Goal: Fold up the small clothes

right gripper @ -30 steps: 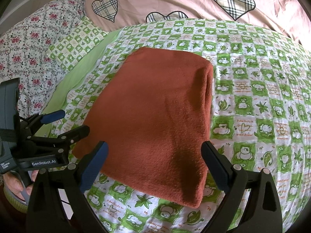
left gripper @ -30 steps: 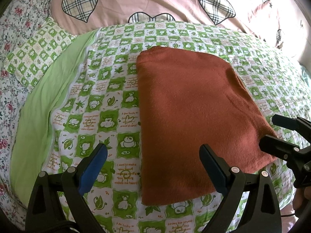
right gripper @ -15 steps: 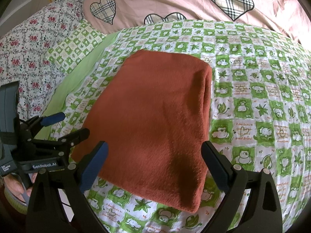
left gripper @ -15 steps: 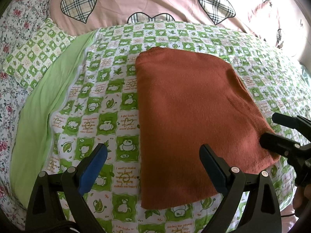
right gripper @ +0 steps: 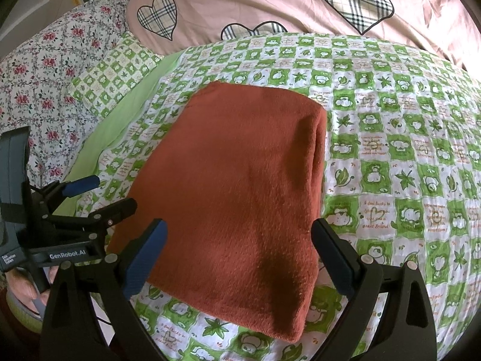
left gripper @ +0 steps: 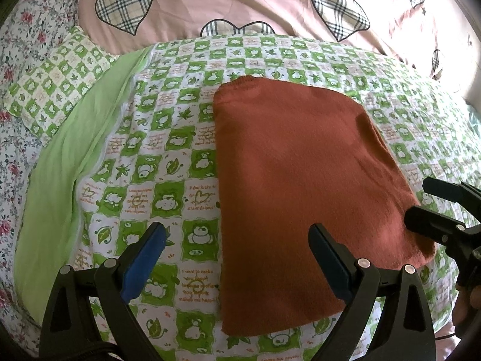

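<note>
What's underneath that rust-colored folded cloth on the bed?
The rust-colored cloth lies on a green-and-white checked quilt with little animals and leaves. The patch directly beneath it is covered, so anything there can't be seen.

black left gripper (left gripper: 237, 258), blue pads (left gripper: 144, 258), silver screws, genrobot.ai lettering

A: What covers the bed?

B: A green-and-white checked quilt (left gripper: 180, 156) printed with bears and leaves takes up the middle.

A: And past its far edge?

B: A pink duvet (left gripper: 240, 3) with plaid hearts, touching the quilt along that edge.

A: On the quilt's left side?

B: A plain light green sheet (left gripper: 60, 180) runs along it. A small pillow (right gripper: 114, 78) in the same check lies at the quilt's far left corner, and beyond that is a white floral sheet (right gripper: 45, 69) with red roses.
</note>
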The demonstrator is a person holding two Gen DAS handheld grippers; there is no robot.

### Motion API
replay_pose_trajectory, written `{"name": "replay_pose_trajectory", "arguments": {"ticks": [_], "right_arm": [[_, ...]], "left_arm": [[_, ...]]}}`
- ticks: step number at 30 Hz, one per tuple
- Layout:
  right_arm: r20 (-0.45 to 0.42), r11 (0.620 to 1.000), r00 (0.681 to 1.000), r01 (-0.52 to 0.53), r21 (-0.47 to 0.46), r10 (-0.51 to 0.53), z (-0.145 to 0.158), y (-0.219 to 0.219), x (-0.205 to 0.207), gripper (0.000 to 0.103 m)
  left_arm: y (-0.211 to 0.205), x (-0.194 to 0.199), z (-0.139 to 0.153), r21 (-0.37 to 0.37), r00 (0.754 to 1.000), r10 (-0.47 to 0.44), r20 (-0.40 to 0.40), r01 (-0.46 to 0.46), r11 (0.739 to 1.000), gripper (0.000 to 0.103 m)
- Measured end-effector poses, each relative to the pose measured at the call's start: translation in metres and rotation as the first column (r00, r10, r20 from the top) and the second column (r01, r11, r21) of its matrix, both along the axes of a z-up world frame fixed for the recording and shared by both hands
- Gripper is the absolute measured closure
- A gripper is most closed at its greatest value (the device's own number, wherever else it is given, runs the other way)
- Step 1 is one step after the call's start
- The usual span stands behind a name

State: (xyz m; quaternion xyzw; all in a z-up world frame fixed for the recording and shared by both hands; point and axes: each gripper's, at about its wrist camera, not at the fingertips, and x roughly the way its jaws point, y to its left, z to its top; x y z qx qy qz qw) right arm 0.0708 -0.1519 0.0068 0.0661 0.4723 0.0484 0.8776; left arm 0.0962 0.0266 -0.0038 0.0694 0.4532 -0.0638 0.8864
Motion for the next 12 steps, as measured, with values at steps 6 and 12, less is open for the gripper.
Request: {"name": "replay_pose_trajectory", "arguments": {"ticks": [6, 12], "right_arm": [[-0.001, 1.0, 1.0, -0.001, 0.002, 0.001, -0.0008, -0.0023, 0.002, 0.007], [-0.001, 1.0, 1.0, 0.005, 0.006, -0.005, -0.0023, -0.0048, 0.0026, 0.007]], "left_arm": [[0.0026, 0.0019, 0.0027, 0.002, 1.0, 0.016, 0.005, -0.016, 1.0, 0.007], [0.0005, 0.0014, 0.0005, 0.006, 1.0, 0.025, -0.003, -0.025, 1.0, 0.007]]}}
